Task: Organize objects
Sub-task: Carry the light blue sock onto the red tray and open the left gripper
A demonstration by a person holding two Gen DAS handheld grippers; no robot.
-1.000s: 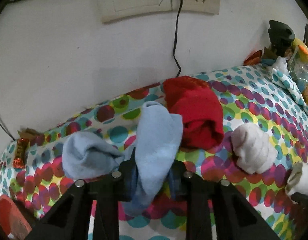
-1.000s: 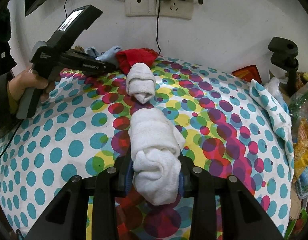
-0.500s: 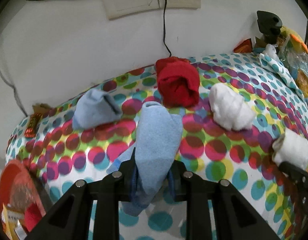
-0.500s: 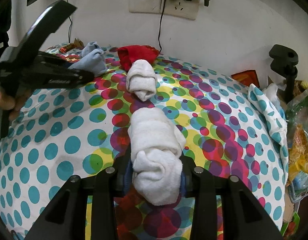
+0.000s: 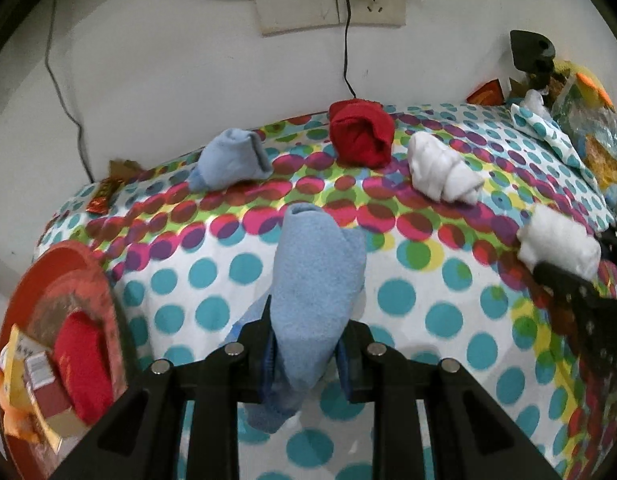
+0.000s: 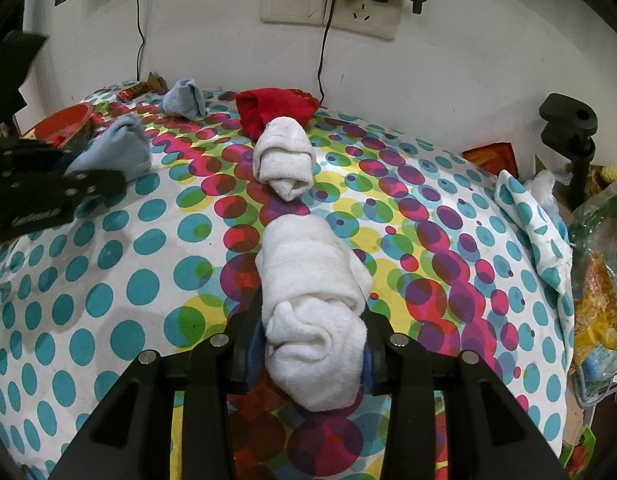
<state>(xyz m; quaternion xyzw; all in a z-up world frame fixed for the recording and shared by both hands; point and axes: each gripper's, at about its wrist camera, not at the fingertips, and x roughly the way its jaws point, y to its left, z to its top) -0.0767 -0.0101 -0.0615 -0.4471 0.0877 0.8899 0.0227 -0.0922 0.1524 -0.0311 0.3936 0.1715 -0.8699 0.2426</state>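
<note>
Socks fill both tongs: the left gripper (image 5: pixel 306 354) pinches a blue sock (image 5: pixel 314 304), the right gripper (image 6: pixel 314 354) a white sock roll (image 6: pixel 314 320), each lengthwise along the fingers. From the red sock bundle (image 5: pixel 360 134), the blue mate (image 5: pixel 228 160) lies leftward, nearer the left gripper.

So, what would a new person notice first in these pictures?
First the polka-dot cloth covering the whole surface. Then the rolled socks: the left tongs hold a blue roll, the right tongs a white roll, and a red roll lies near the wall.
</note>
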